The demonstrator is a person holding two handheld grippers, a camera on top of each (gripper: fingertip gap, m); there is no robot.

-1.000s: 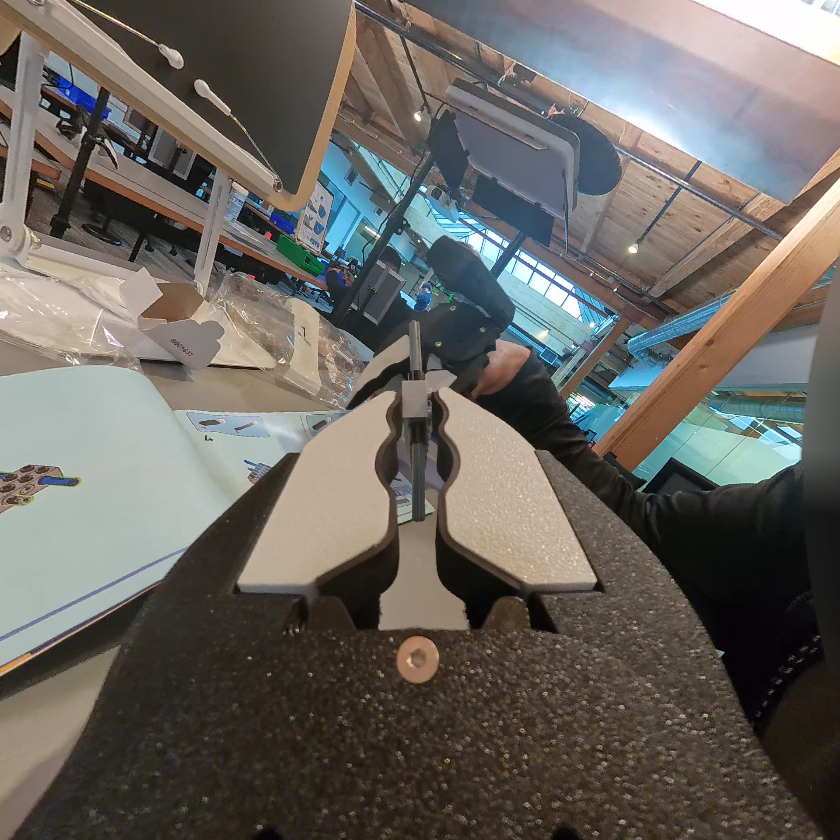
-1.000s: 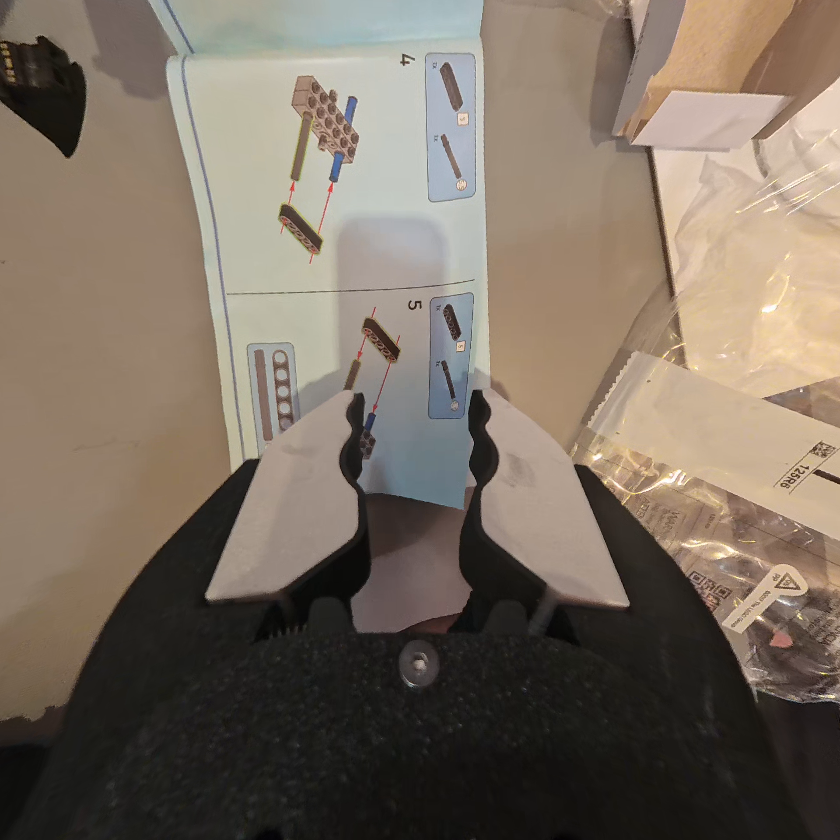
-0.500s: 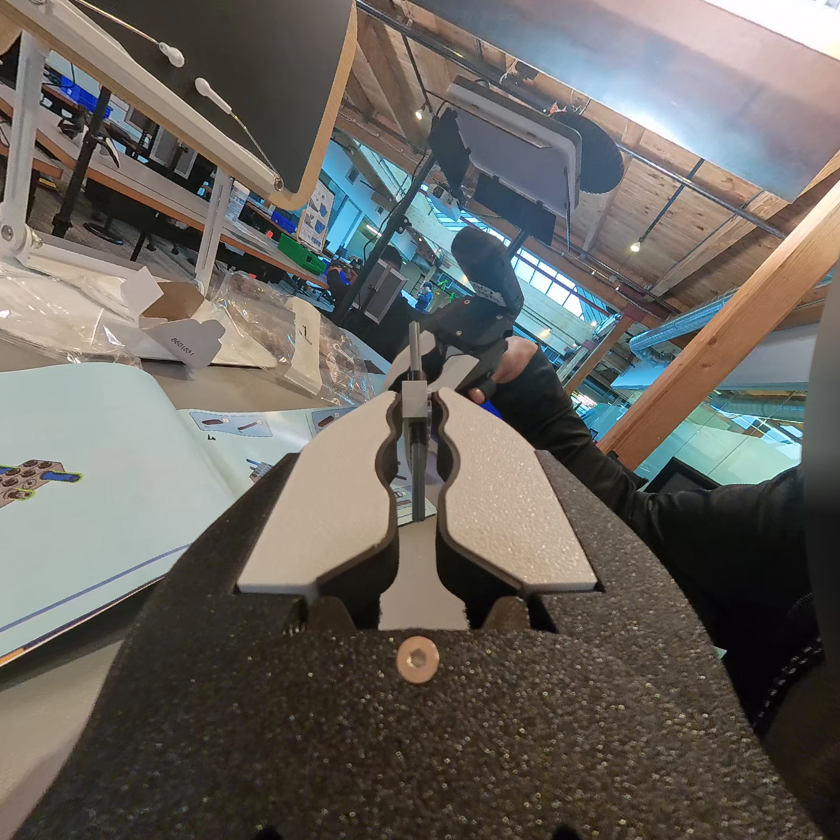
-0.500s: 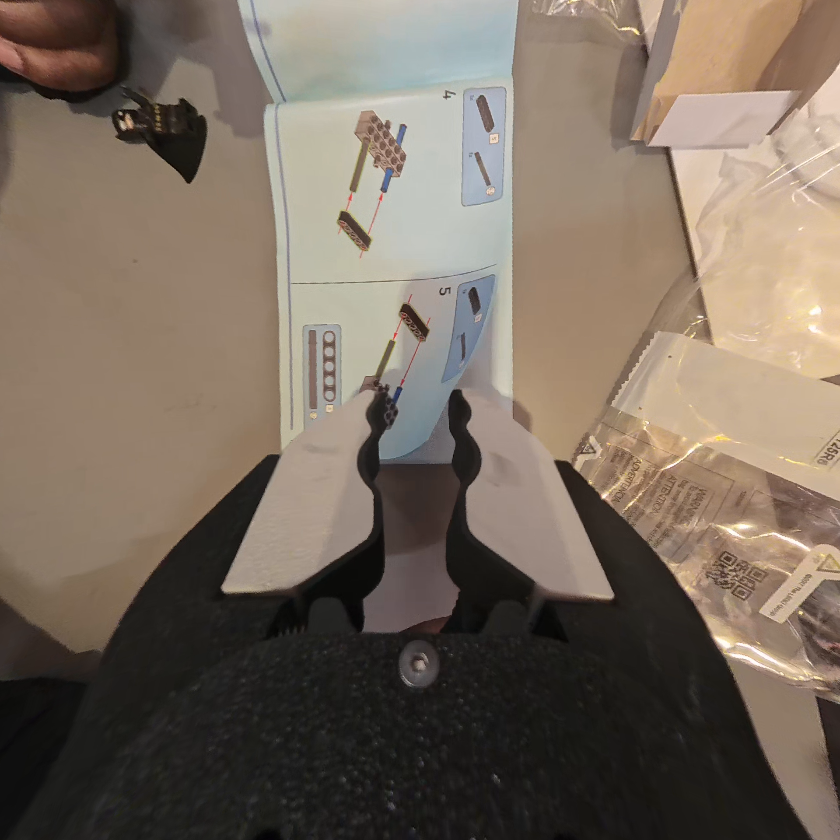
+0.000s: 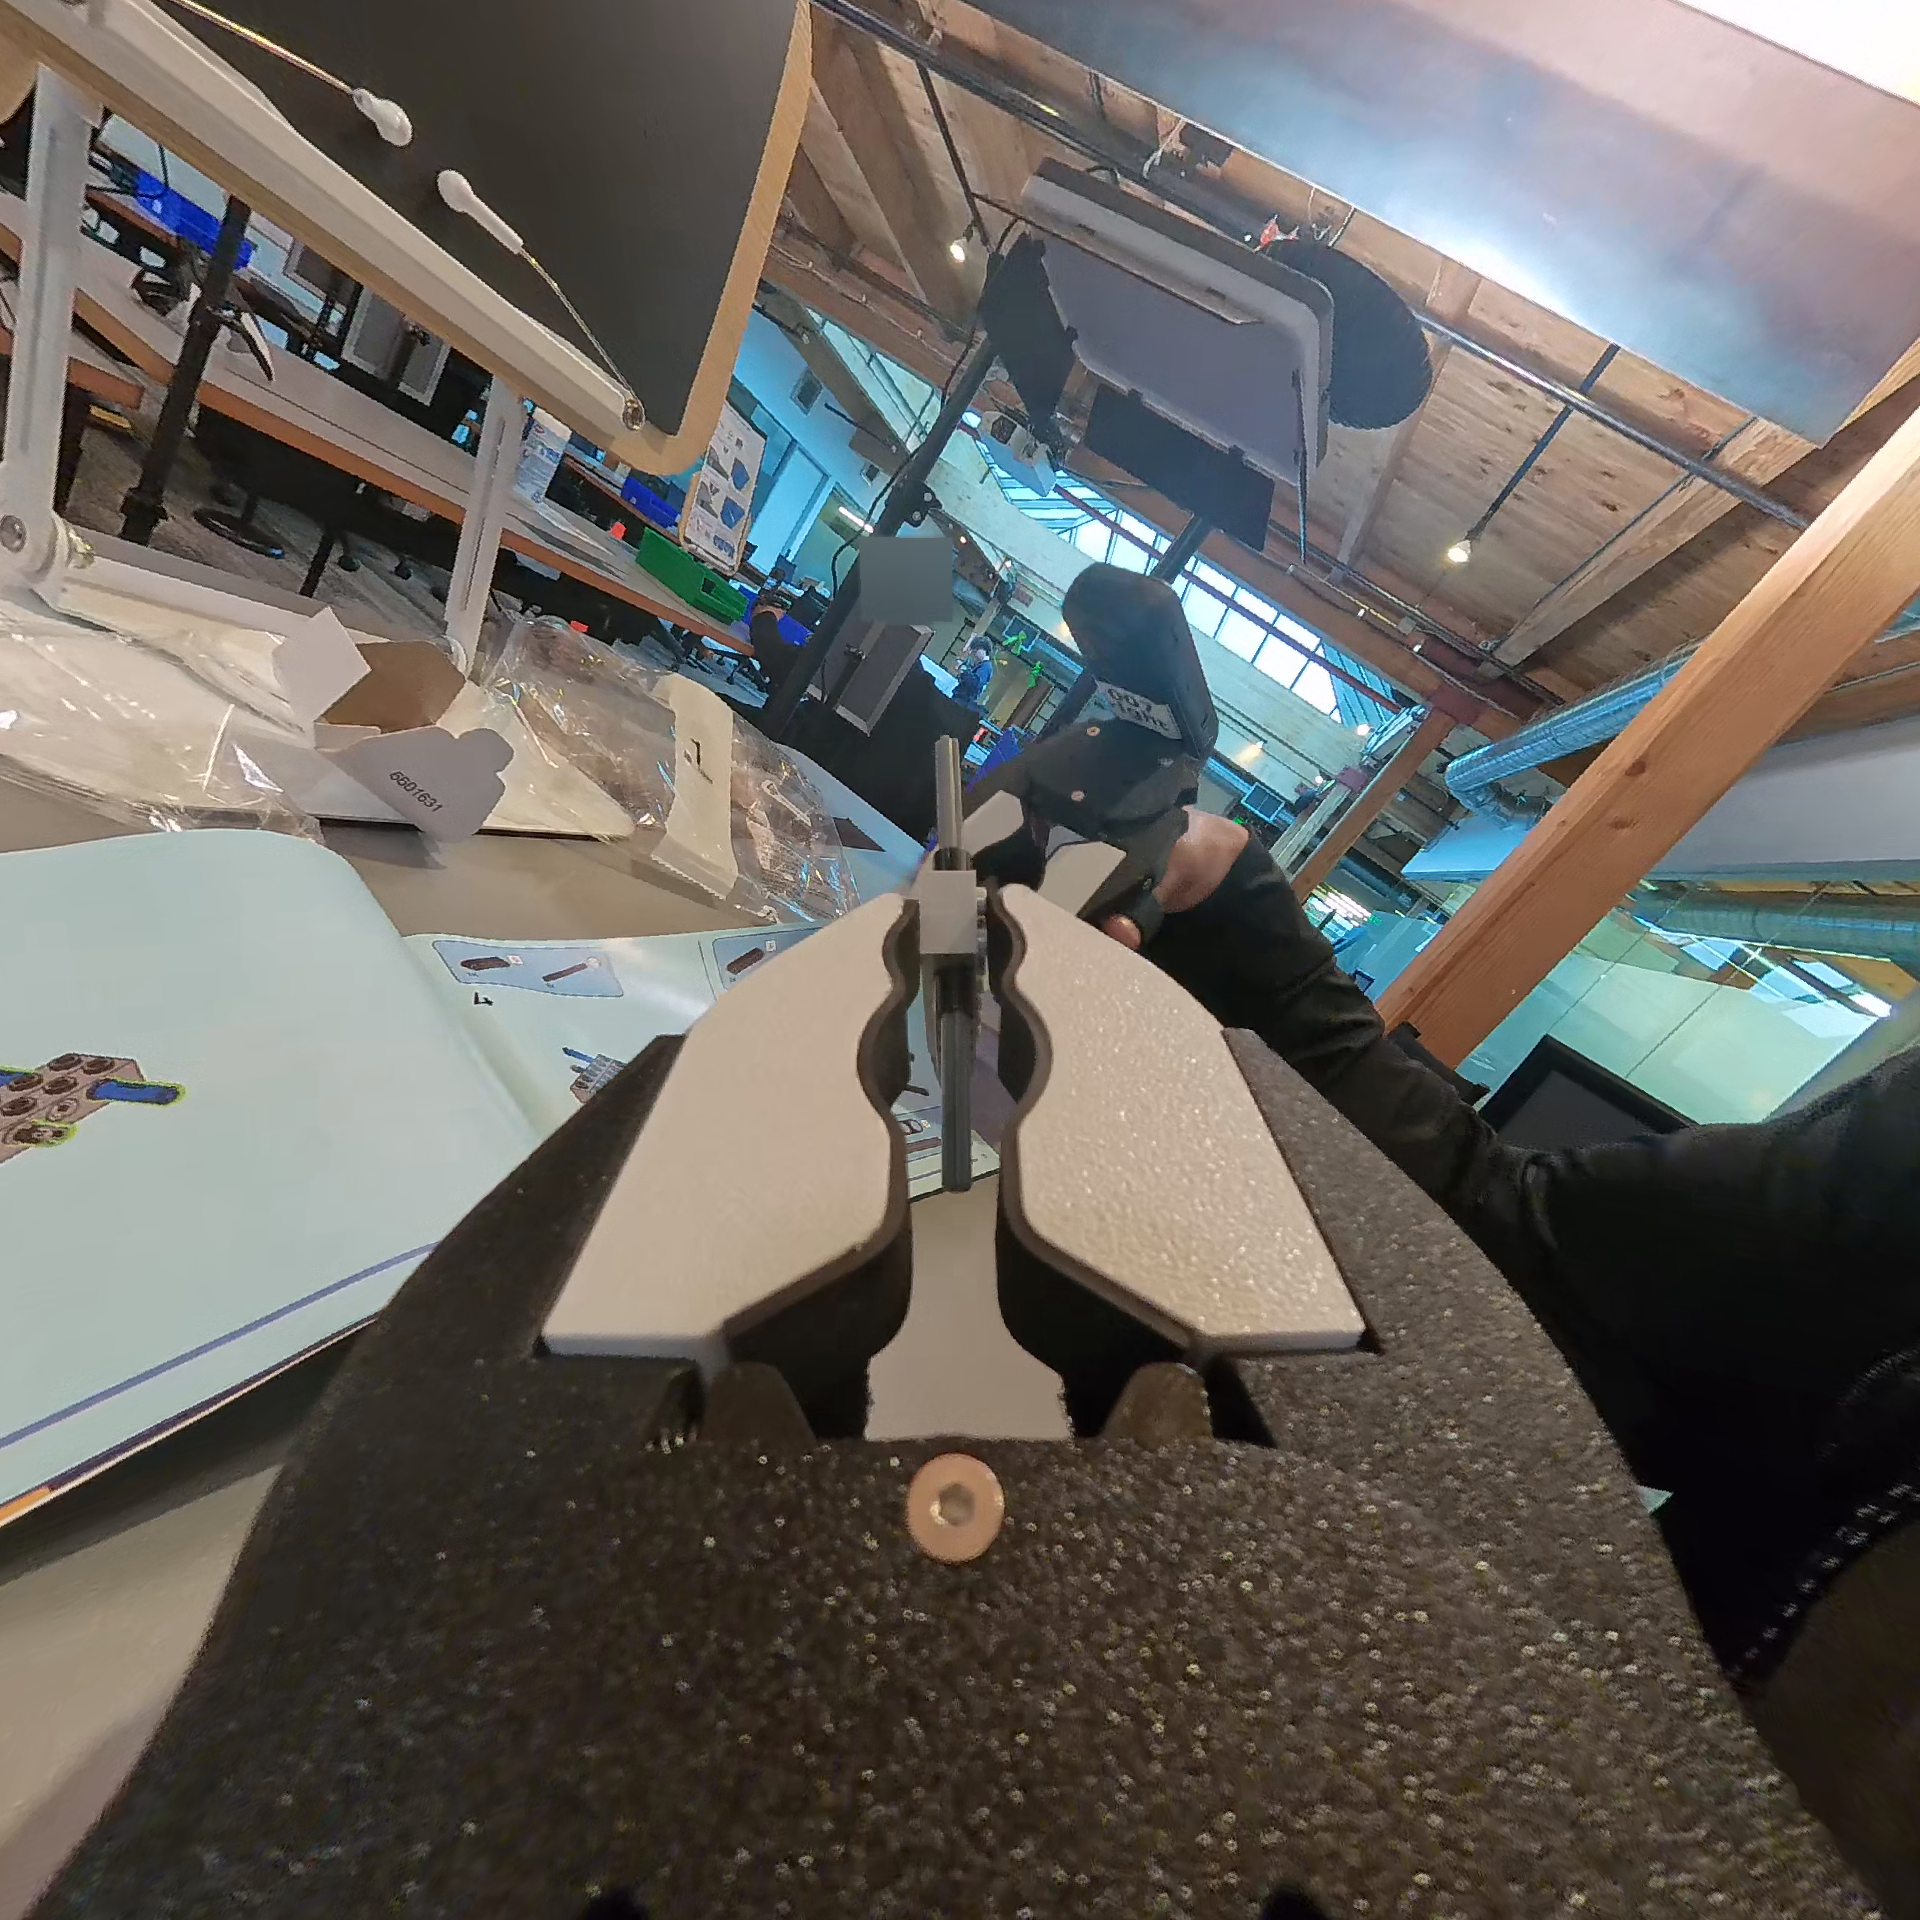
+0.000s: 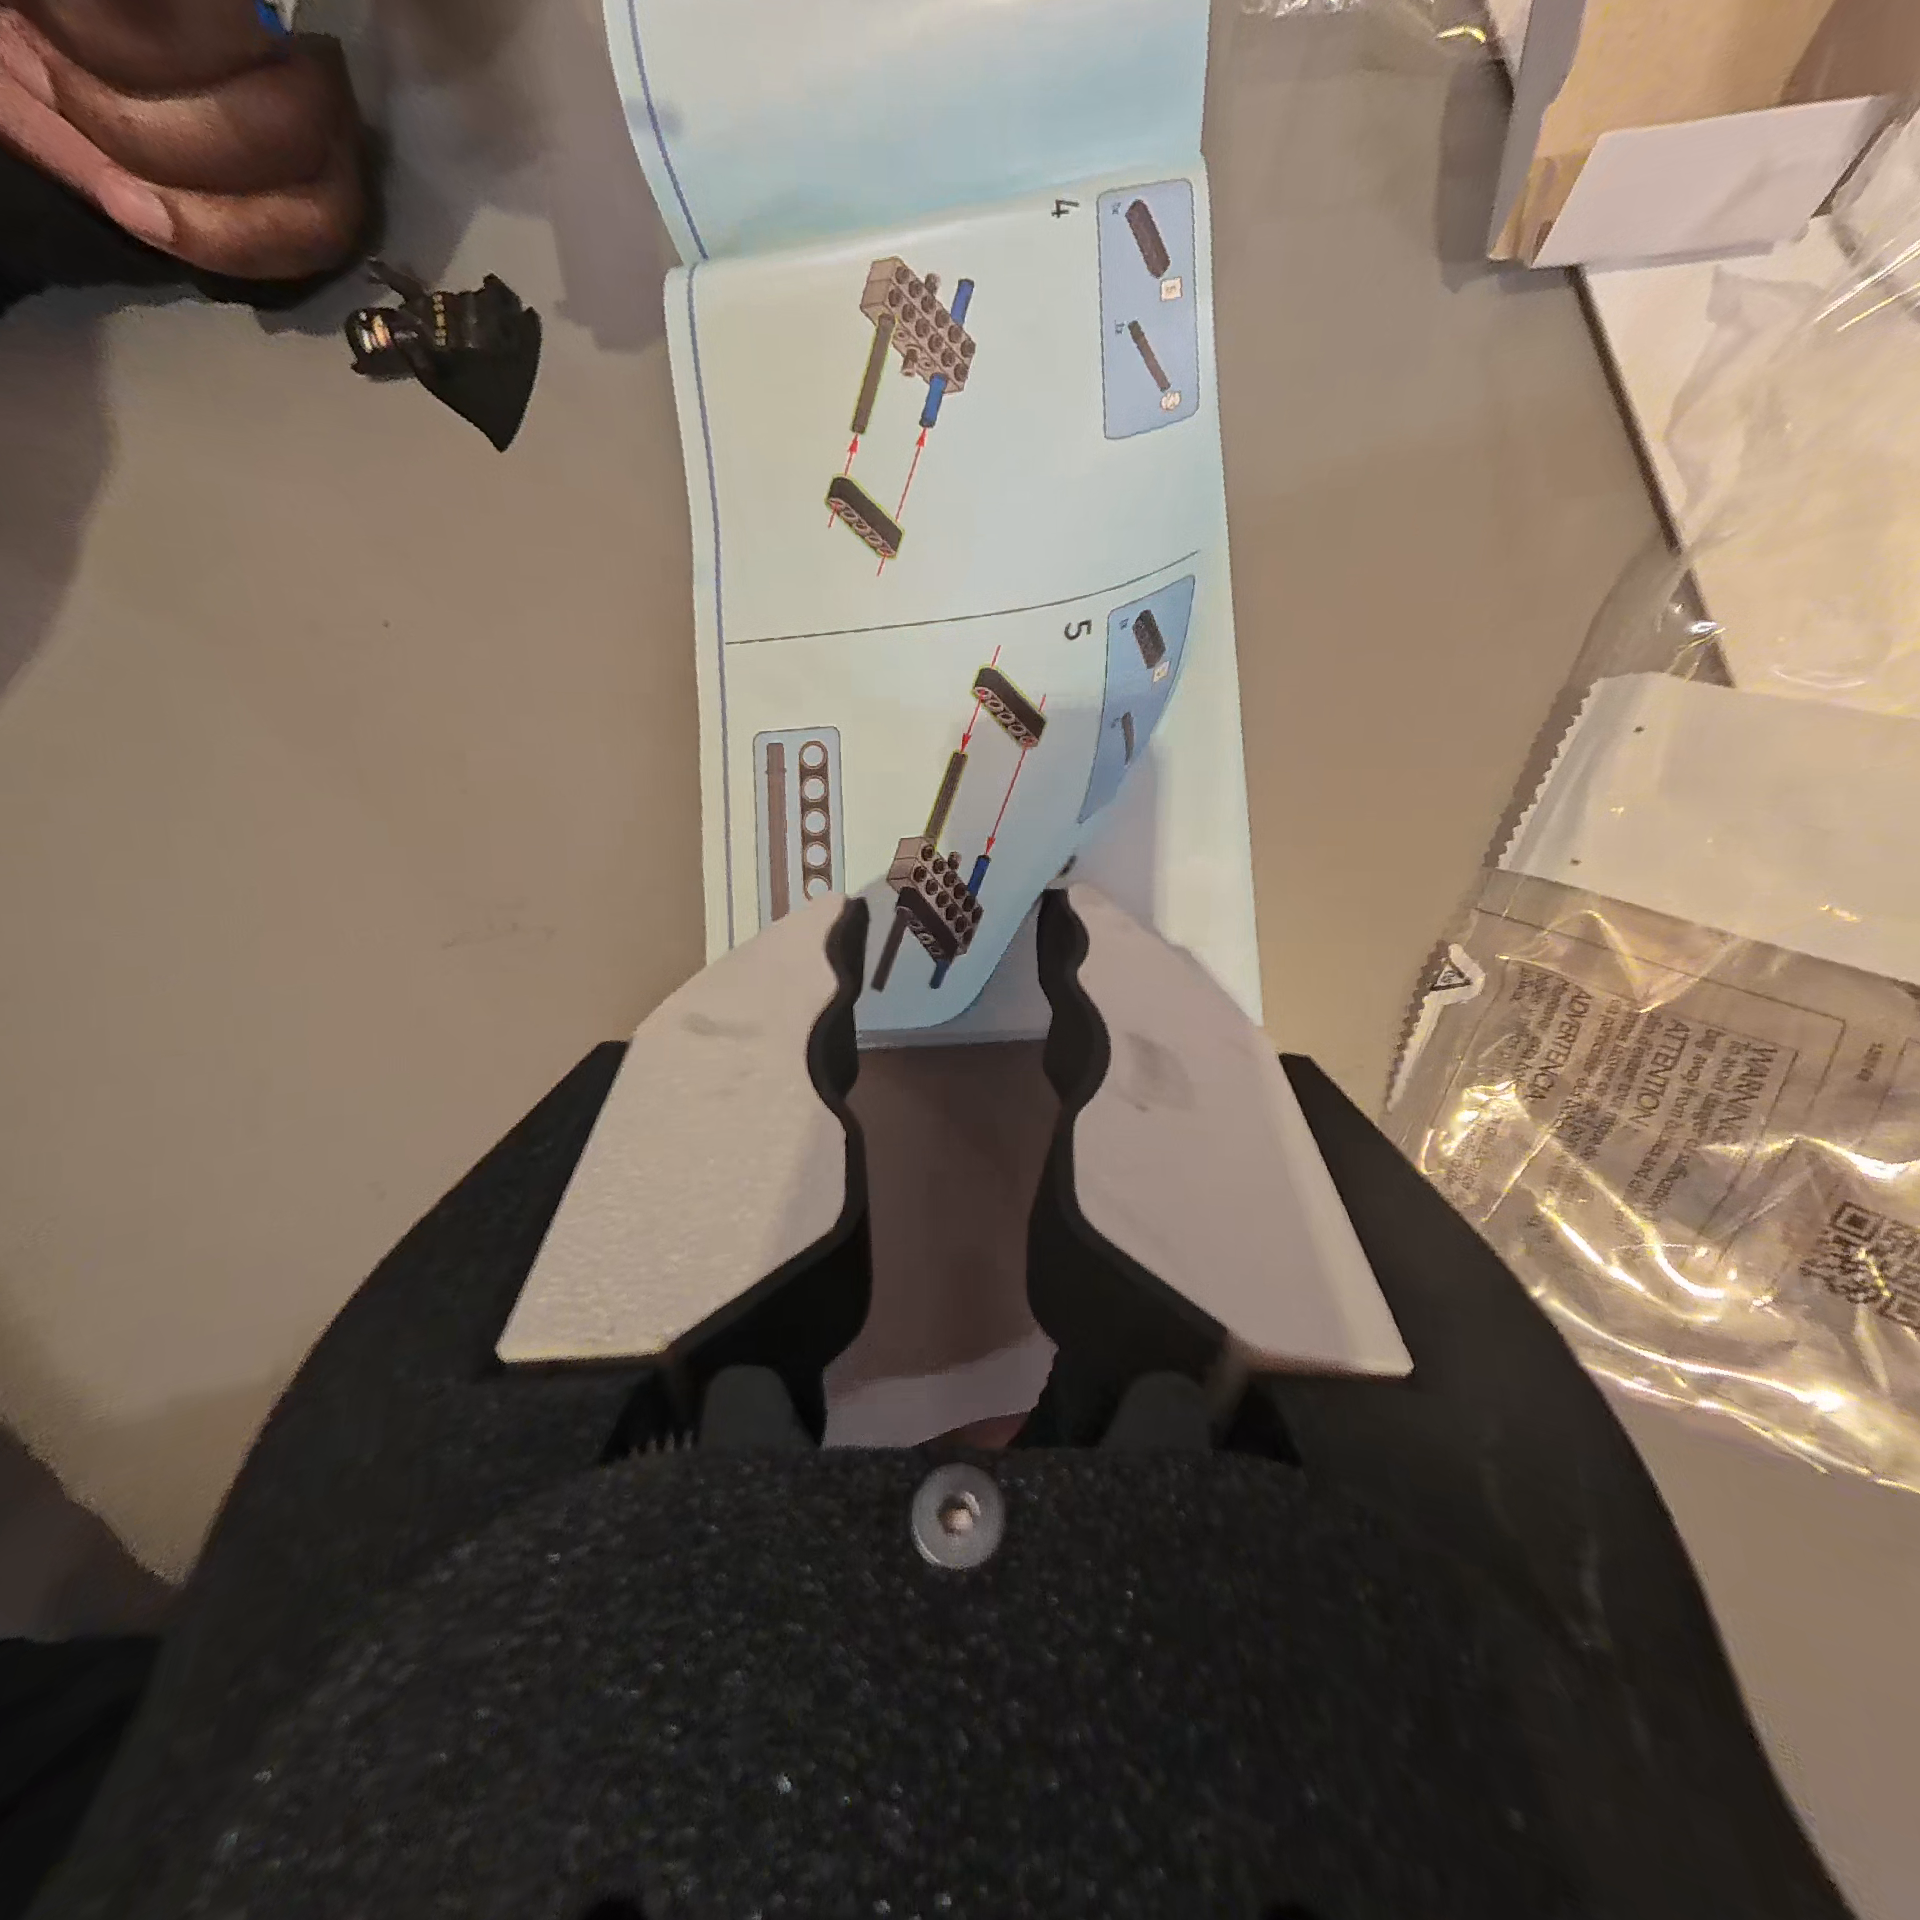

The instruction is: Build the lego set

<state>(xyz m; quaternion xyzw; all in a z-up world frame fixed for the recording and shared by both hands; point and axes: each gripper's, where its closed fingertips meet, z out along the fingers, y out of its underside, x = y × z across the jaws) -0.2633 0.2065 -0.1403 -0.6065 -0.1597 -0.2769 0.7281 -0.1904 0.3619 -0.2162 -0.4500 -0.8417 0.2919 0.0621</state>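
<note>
In the left wrist view my left gripper (image 5: 951, 906) is shut on a small grey brick (image 5: 948, 916) with a dark axle (image 5: 947, 790) through it. The axle sticks out past the fingertips and runs back between the pads. My right gripper (image 6: 951, 920) is open with nothing between its pads. It hovers over the near edge of a light blue instruction booklet (image 6: 935, 416), whose page corner curls up by the right pad. The right gripper also shows farther off in the left wrist view (image 5: 1039, 847), held by a hand in a black sleeve.
The booklet (image 5: 260, 1039) lies open on a grey table (image 6: 312, 727). Clear plastic bags (image 6: 1662, 1091) and an open cardboard box (image 6: 1662, 156) lie to the right. A hand (image 6: 177, 135) and a small black wedge-shaped thing (image 6: 457, 348) are at the far left. There is about 20 cm between the tips of the two grippers.
My right gripper has drawn back from the booklet, so more of the page and the hand show; its jaws narrowed from wider open. My left gripper keeps the brick and axle unmoved.
</note>
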